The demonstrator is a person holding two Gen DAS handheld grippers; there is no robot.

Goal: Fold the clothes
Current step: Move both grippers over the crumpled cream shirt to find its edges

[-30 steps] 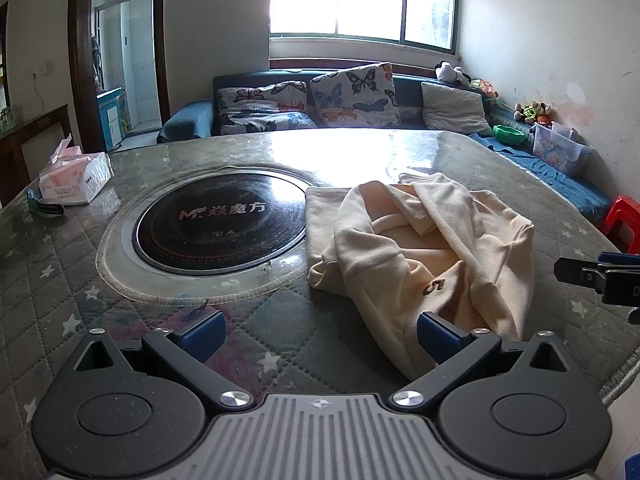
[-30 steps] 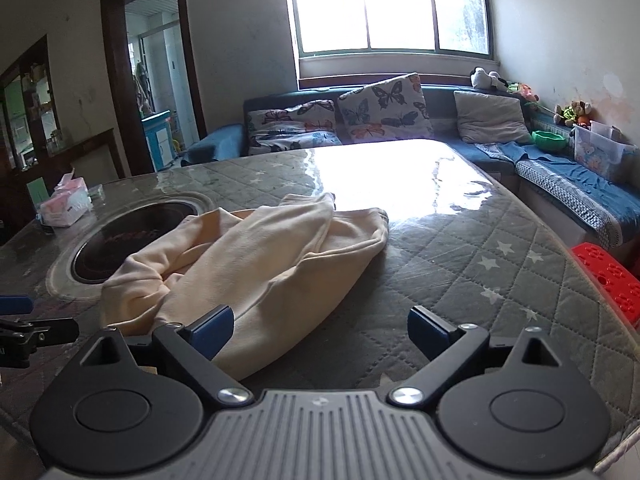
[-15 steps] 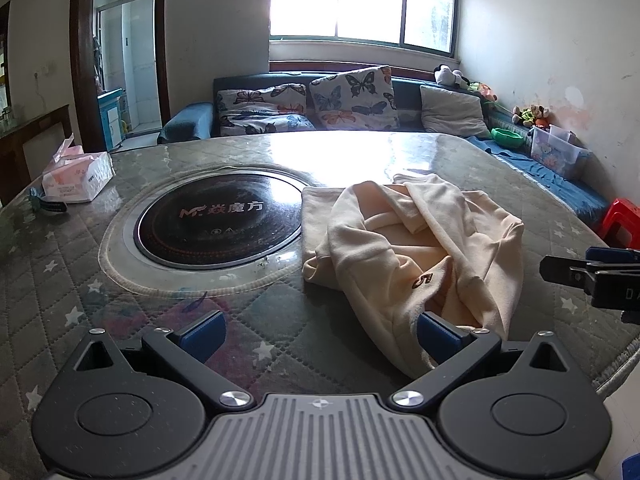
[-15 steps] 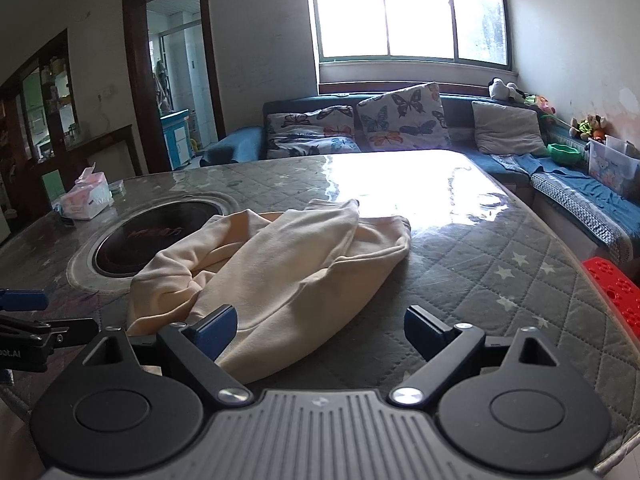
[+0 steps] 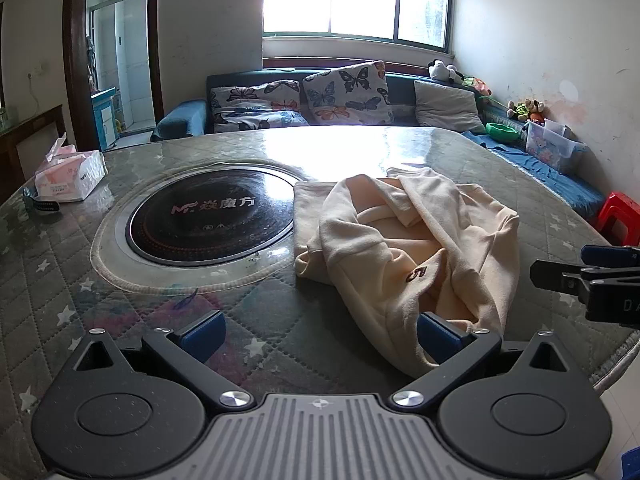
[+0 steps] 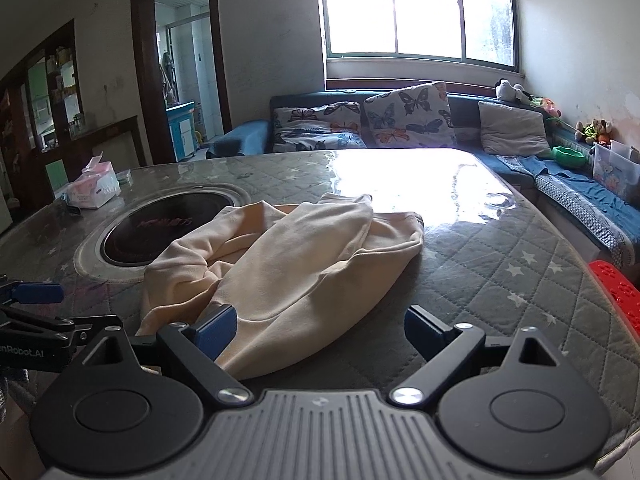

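Left wrist view first: the left gripper (image 5: 320, 330) is spread wide, blue pads far apart, nothing between them, hovering low over the quilted table (image 5: 120, 312). Ahead and to its right lies the cream garment (image 5: 404, 248), a rumpled heap with a small dark mark on the near fold, its far-left edge lapping onto the rim of the round black cooktop (image 5: 212, 218) set in the table. The gripper's right pad sits just in front of the garment's near hem, though I can't tell if it touches. A tissue box (image 5: 70, 176) stands well apart at the far left. At the right edge, the right gripper (image 5: 588, 276) pokes in from the side, beside the cloth.

Right wrist view now: the right gripper (image 6: 320, 328) is wide open too, holding nothing. The cream garment (image 6: 288, 276) fills the middle, bunched and twisted, its near edge running under the left pad. The left gripper (image 6: 36, 300) shows at the left margin, level with the cloth's near corner.

My read: this is the very start, both tools lining up on the near hem, nothing folded yet. Next move, I'd say, calls for each gripper to drop onto a separate corner of that hem, pinch one layer only, then pull apart to spread the heap flat.
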